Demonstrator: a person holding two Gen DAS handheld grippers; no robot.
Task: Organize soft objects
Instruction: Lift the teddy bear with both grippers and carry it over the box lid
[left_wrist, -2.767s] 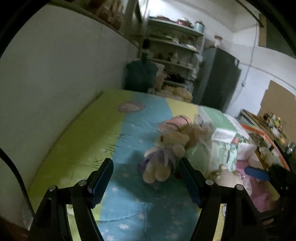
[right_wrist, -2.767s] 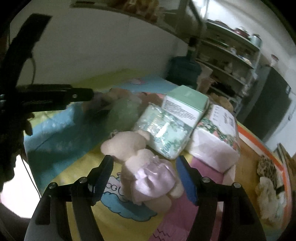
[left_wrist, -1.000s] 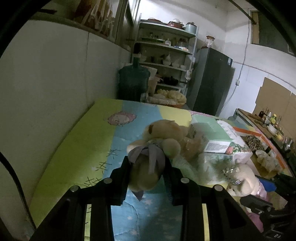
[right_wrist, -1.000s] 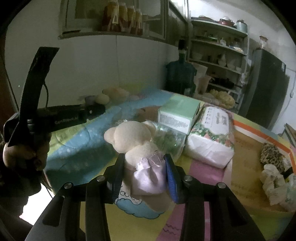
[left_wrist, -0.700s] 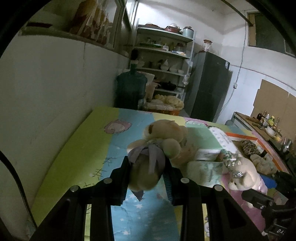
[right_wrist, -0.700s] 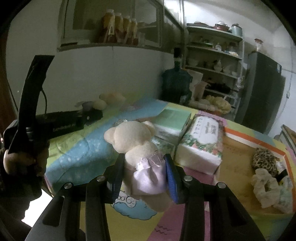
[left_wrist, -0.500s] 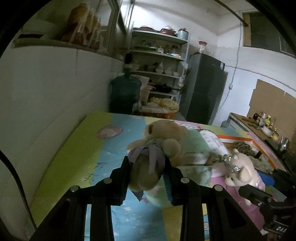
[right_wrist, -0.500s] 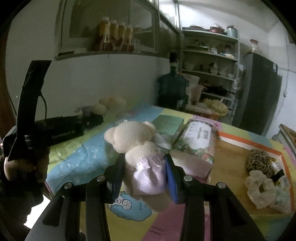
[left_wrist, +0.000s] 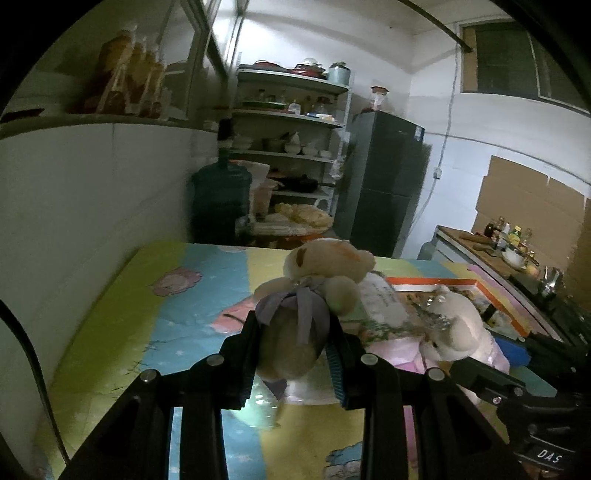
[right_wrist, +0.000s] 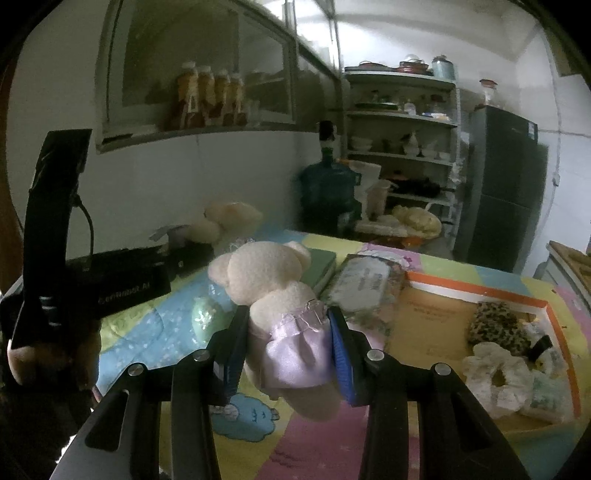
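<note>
both bears have come up off the bench: my left gripper (left_wrist: 293, 354) clamps the tan bear (left_wrist: 310, 295), my right gripper (right_wrist: 284, 347) the cream bear (right_wrist: 275, 291), ready for sorting.

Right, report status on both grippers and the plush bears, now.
Left gripper shut on tan plush bear with grey bow. Right gripper shut on cream plush bear in lilac satin skirt. Both clear of the mat; nothing in the way.

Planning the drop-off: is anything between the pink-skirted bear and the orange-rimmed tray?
Nothing visible. The right gripper holds the pink-skirted bear above the mat; the tissue packs lie beyond it, not toward the orange-rimmed tray.
</note>
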